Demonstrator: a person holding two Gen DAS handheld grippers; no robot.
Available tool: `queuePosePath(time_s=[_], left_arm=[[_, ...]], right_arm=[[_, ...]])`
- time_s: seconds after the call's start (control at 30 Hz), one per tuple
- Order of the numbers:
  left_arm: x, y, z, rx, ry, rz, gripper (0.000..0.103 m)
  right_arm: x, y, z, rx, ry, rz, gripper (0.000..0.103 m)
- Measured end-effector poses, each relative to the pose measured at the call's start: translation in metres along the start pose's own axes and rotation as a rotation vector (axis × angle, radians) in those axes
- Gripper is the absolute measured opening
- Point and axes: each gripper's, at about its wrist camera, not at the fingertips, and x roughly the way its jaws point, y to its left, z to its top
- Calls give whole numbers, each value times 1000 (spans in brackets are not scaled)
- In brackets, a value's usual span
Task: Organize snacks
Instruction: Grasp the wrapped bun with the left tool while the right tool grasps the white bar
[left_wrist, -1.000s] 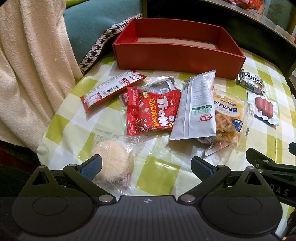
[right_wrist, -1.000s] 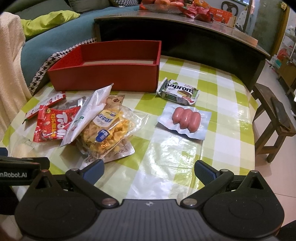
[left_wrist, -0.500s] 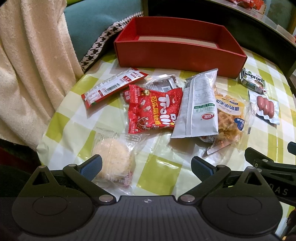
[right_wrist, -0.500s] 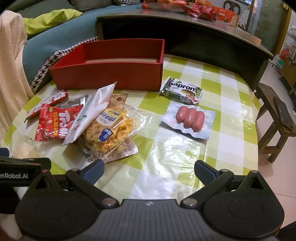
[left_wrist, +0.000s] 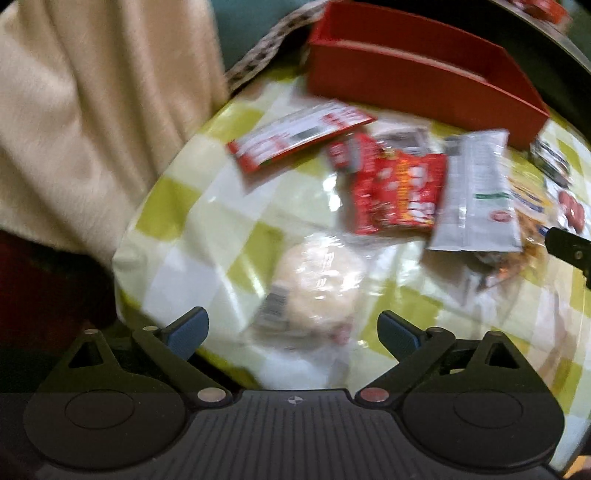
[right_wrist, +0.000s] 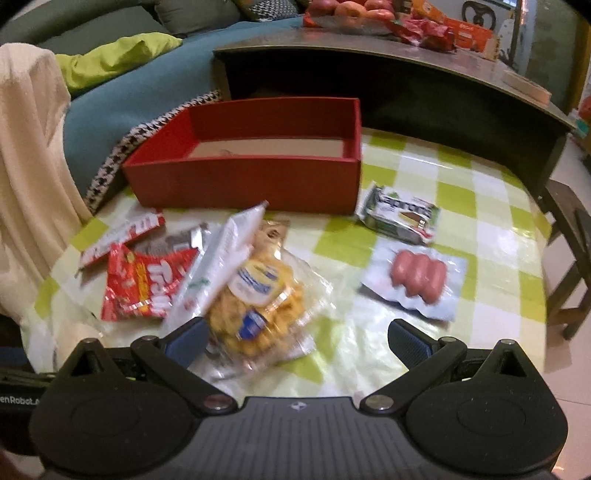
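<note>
Left wrist view. We are holding the left gripper (left_wrist: 291, 332) low over the near edge of the table (left_wrist: 207, 229), its fingers spread wide and empty. Between them, just ahead, a round pale bun in a clear wrapper (left_wrist: 317, 280) is lying flat on the checked cloth; the picture is blurred, so we cannot tell whether either pad is touching it. We judge the step in hand to be the approach to a first pick: the next move calls for lowering around the bun, closing on it gently, since the wrapper looks slippery and the contents soft, then carrying it to the red box (left_wrist: 424, 85) at the far side.

Centre of the table. A long red-and-white packet (left_wrist: 299, 136), a red snack bag (left_wrist: 399, 192) and a grey-white pouch (left_wrist: 476, 192) are lying near one another, the pouch overlapping a clear bag of yellow crisps (right_wrist: 255, 295).

Right wrist view. We are holding the right gripper (right_wrist: 295, 338) likewise parted and empty, its left finger just at the edge of the crisps. Beyond, a green wafer pack (right_wrist: 400, 216) and a sealed pack of sausages (right_wrist: 417, 275) are lying apart from the pile. The box appears empty, so we judge that all sorting is yet to come.
</note>
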Motion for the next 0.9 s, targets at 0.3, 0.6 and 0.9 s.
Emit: queuePosePath(time_s=[0.3,0.6,0.9], left_arm=[[18,-4,16,-36,51,-19,99],[56,-8,22,-80,117,-1,100],[59,-8,21,-35,148,-11,103]], right_arm=[[12,-1,10,16,23,66,103],[-2,-5,29,14,-50,27,103],[31,52,57,-141,68,-45,90]])
